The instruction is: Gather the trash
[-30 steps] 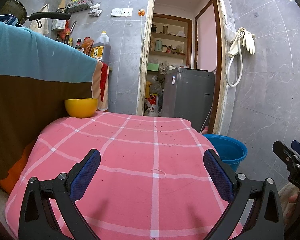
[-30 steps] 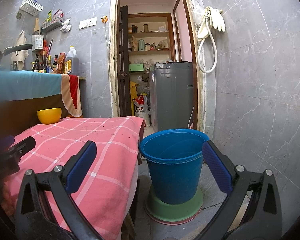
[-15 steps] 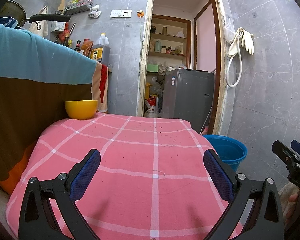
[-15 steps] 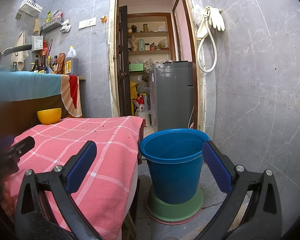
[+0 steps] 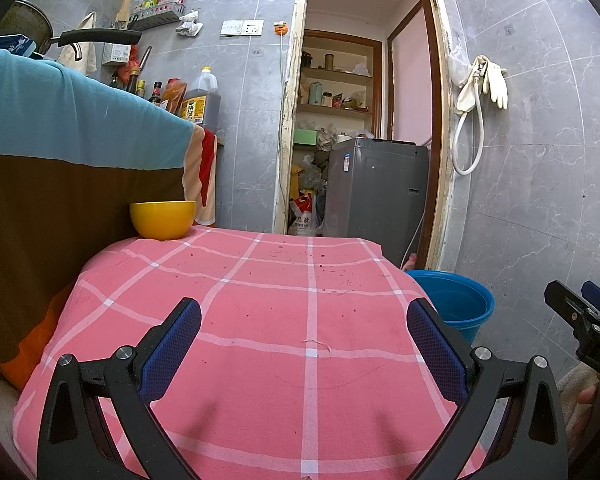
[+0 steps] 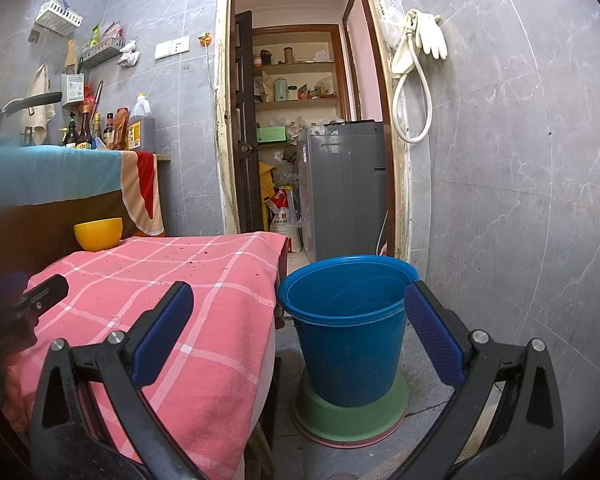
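My left gripper [image 5: 304, 316] is open and empty, low over a table with a pink checked cloth [image 5: 260, 304]. Small dark crumbs [image 5: 284, 256] dot the cloth's far part, and a thin thread [image 5: 318, 346] lies near the middle. My right gripper [image 6: 300, 308] is open and empty, to the right of the table, facing a blue bucket [image 6: 350, 332] on the floor. The bucket also shows in the left wrist view [image 5: 454, 300] past the table's right edge. The right gripper shows at the right edge of the left wrist view [image 5: 580, 312].
A yellow bowl [image 5: 163, 219] stands at the table's far left corner, also in the right wrist view [image 6: 98, 233]. A striped cloth [image 5: 60, 140] covers a counter on the left. A green basin [image 6: 352, 416] sits under the bucket. A grey washing machine [image 5: 376, 192] stands in the doorway.
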Motion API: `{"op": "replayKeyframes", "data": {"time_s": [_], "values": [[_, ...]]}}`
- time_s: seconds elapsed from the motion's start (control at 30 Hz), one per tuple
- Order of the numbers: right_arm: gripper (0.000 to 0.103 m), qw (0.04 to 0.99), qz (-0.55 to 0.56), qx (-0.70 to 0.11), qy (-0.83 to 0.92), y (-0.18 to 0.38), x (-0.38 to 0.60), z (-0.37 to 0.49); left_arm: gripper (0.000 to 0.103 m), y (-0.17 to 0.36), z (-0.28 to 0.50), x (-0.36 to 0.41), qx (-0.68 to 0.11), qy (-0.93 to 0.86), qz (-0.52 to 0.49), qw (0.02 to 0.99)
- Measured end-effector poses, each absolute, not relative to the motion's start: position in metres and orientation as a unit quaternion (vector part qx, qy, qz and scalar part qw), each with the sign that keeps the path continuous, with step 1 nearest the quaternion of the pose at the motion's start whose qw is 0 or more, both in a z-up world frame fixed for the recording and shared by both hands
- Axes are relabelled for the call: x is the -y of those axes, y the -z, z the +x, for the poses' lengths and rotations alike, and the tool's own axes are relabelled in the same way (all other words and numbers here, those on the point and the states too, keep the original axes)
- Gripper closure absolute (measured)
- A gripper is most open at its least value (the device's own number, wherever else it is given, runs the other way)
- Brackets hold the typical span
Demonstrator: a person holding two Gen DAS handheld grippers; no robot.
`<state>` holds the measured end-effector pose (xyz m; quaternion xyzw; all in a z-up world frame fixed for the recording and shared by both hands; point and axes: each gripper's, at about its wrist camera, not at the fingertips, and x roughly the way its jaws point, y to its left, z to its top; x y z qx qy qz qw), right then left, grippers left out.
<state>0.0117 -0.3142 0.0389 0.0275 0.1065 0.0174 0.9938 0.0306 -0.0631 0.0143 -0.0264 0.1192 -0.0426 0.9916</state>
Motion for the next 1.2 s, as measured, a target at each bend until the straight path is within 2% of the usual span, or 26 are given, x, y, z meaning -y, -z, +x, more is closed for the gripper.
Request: {"op": "replayKeyframes", "data": {"time_s": [1.2], "values": [[0.0,0.994,0.03,-0.107,-0.015,-0.0388,0.3114,0.0098,0.002,-0.0136,0.0307,0.0615,-0.119,0.043,-0.025,0.992]]}}
